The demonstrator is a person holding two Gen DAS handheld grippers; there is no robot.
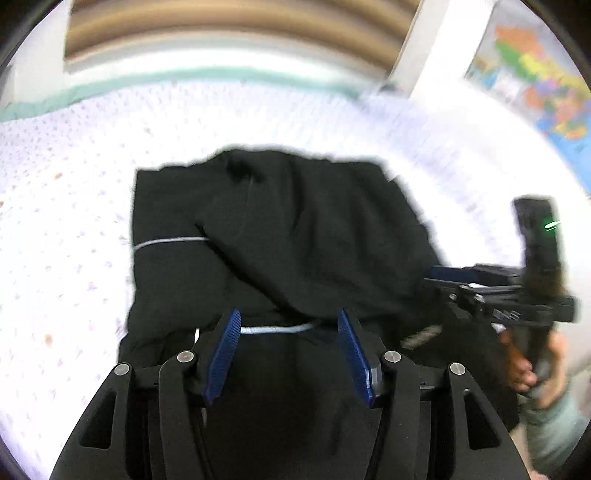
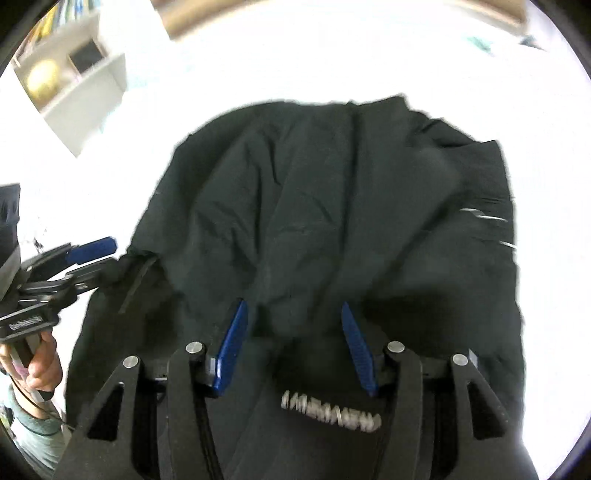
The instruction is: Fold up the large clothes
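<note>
A large black garment (image 1: pixel 295 229) with thin white stripes lies partly folded on a bed, and it fills the right wrist view as the black garment (image 2: pixel 332 206) with white lettering near its front edge. My left gripper (image 1: pixel 288 314) hovers over the near hem, open, its blue pads apart with no cloth pinched. My right gripper (image 2: pixel 293 303) is also open above the wrinkled cloth, gripping nothing. Each shows in the other's view: the right gripper (image 1: pixel 430 277) at the garment's right edge, the left gripper (image 2: pixel 112 254) at its left edge.
The garment lies on a white dotted bedsheet (image 1: pixel 74 192). A wooden headboard (image 1: pixel 221 29) and a coloured wall map (image 1: pixel 535 74) lie beyond. A white shelf (image 2: pixel 74 85) stands at the upper left. A hand (image 2: pixel 40 365) and a hand (image 1: pixel 528 369) hold the gripper handles.
</note>
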